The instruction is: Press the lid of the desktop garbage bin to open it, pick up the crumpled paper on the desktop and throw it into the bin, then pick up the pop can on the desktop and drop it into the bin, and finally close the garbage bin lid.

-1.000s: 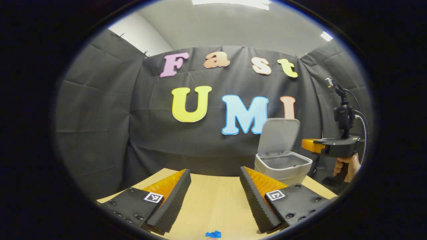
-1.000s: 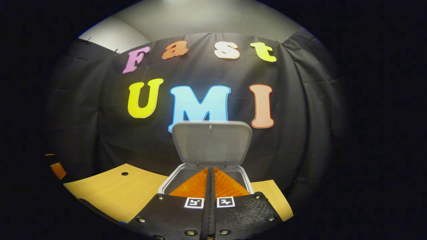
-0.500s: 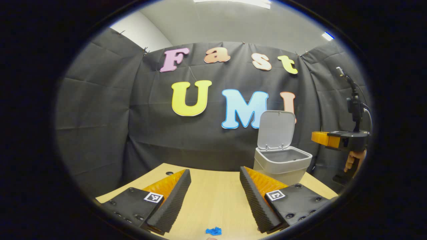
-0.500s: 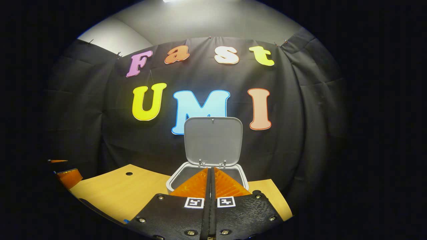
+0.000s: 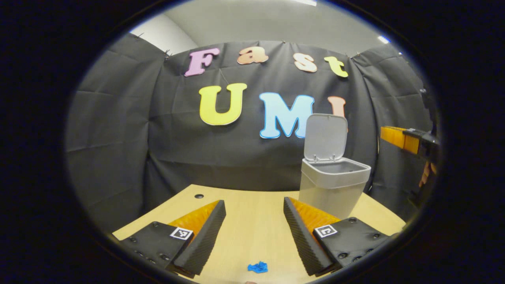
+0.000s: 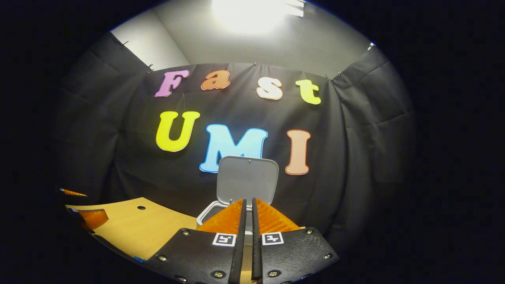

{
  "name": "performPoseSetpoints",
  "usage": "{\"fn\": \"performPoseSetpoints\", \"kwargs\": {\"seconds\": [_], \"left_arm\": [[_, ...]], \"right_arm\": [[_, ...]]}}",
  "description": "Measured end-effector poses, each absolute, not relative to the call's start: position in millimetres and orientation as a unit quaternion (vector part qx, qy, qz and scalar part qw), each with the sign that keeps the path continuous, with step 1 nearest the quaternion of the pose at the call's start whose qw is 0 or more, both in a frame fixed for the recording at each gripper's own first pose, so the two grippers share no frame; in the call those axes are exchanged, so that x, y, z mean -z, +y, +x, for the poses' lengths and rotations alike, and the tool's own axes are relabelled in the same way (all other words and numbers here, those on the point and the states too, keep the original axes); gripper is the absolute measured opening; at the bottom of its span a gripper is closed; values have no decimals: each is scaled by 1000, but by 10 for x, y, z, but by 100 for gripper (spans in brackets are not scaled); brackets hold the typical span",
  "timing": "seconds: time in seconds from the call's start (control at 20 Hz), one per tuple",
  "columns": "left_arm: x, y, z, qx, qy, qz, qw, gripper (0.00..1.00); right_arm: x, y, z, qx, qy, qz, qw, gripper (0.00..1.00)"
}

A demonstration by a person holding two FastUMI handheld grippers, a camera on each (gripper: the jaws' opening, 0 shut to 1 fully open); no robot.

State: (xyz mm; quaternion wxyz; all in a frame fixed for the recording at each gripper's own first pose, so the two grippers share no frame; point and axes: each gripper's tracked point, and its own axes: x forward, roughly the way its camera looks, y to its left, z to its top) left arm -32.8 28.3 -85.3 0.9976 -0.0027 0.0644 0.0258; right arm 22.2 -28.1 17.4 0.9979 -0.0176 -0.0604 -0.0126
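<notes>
The grey desktop bin (image 5: pixel 330 188) stands on the wooden table (image 5: pixel 252 228) at the right, its lid (image 5: pixel 326 137) raised upright over the open mouth. My left gripper (image 5: pixel 254 207) hovers low over the table, open, with nothing between its fingers. My right gripper (image 5: pixel 406 140) hangs to the right of the bin, higher than its rim. In the right gripper view the lid (image 6: pixel 246 177) and the bin's rim (image 6: pixel 205 215) lie just beyond my right gripper (image 6: pixel 248 203). Its fingers stand almost together with a thin slit and hold nothing.
A small blue scrap (image 5: pixel 257 267) lies on the table near its front edge, between my left fingers. A round hole (image 5: pixel 199 196) marks the table's far left corner. Black cloth walls close in behind and on both sides. The left gripper's finger (image 6: pixel 92 217) shows at the left edge.
My right gripper has risen and drawn back from the bin's mouth, and a thin slit has opened between its fingers. The left gripper has sunk a little. The lid stays up.
</notes>
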Motion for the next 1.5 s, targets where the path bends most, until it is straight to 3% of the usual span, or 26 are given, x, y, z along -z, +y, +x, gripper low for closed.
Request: {"fn": "performPoseSetpoints", "kwargs": {"seconds": [0.1,0.4,0.45,0.7,0.75,0.8,0.85,0.95,1.0,1.4,1.45,1.5], "left_arm": [[1011,267,-349,-19,79,10,997,98],[1507,144,-434,17,128,16,992,99],[1601,130,-450,21,136,17,990,99],[2018,124,-465,37,181,14,983,99],[2100,130,-469,39,189,15,981,99],[2168,135,-464,40,197,18,979,99],[2258,146,-467,42,205,21,978,99],[2418,154,-436,46,220,23,974,99],[2494,159,-425,48,227,23,972,99],[3368,155,-358,53,320,13,946,99],[3485,167,-370,52,333,13,941,99],[3563,195,-376,49,343,15,938,99]], "right_arm": [[-202,-222,138,16,-70,-17,997,20],[-92,-96,34,20,-52,-3,998,33],[-33,-72,18,18,-43,-5,999,42],[174,14,-50,7,-6,-12,1000,56],[187,49,-61,4,-2,-9,1000,62],[222,79,-61,0,4,-7,1000,85],[275,91,-77,0,12,-7,1000,97],[318,98,-99,5,19,-7,1000,100],[323,102,-108,8,20,-7,1000,96],[498,133,-130,14,52,0,999,96],[513,120,-144,17,56,1,998,100],[514,108,-152,21,58,1,998,96]]}}
